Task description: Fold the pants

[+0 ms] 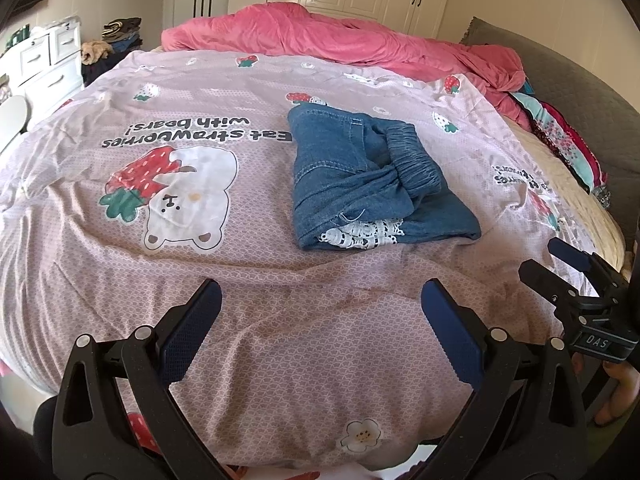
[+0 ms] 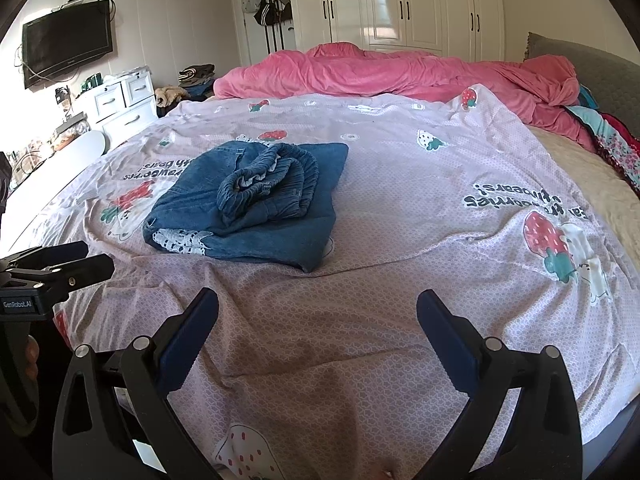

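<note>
The left gripper hangs spread and empty over the pink bedspread, as if finished. Ahead of it, slightly right, the denim pants lie in a compact bundle, waistband uppermost. The right gripper, equally spread, hovers just short of them, holding nothing.

Sheet print read "Eat strawberries with bears!", upside down to both cameras; a second copy at right was only partly legible. Right gripper body was marked "DAS", left gripper body "GenRobot.AI".
</note>
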Demonstrator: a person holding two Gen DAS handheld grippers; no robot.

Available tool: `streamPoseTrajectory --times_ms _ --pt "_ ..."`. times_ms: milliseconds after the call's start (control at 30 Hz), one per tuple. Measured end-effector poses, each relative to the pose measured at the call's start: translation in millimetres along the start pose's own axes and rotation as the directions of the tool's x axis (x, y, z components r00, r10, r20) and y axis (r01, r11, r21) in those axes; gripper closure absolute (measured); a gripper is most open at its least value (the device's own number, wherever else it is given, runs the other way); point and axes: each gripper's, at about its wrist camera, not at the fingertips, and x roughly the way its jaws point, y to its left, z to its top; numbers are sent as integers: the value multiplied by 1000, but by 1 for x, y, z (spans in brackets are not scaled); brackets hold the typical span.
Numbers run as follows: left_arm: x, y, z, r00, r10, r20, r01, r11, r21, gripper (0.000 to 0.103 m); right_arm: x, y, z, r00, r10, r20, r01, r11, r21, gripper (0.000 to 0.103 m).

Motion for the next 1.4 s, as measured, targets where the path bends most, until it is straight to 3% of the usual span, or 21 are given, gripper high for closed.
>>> streamPoseTrajectory --times_ms 733,933,1067,1200,1300,1400 --pt "-5 -2 6 1000 21 -2 -21 1000 14 9 3 -3 -4 1000 -22 -20 22 1000 1 4" --pt "-3 -2 9 994 110 -19 -111 994 -6 9 6 -5 -3 999 -32 -39 32 999 0 4" --pt "-11 7 14 999 45 23 -44 998 -52 9 10 -10 -1 997 -50 -58 50 999 3 4" --pt "1 21 30 991 136 -4 -136 989 -56 9 14 -25 7 994 -84 -73 85 996 9 4" --pt "20 49 48 976 216 -34 -218 974 -64 9 18 -52 22 985 -151 -83 155 987 36 4" --pt "43 85 67 946 318 -60 -321 945 -55 9 27 -91 38 967 -236 -99 241 969 46 4"
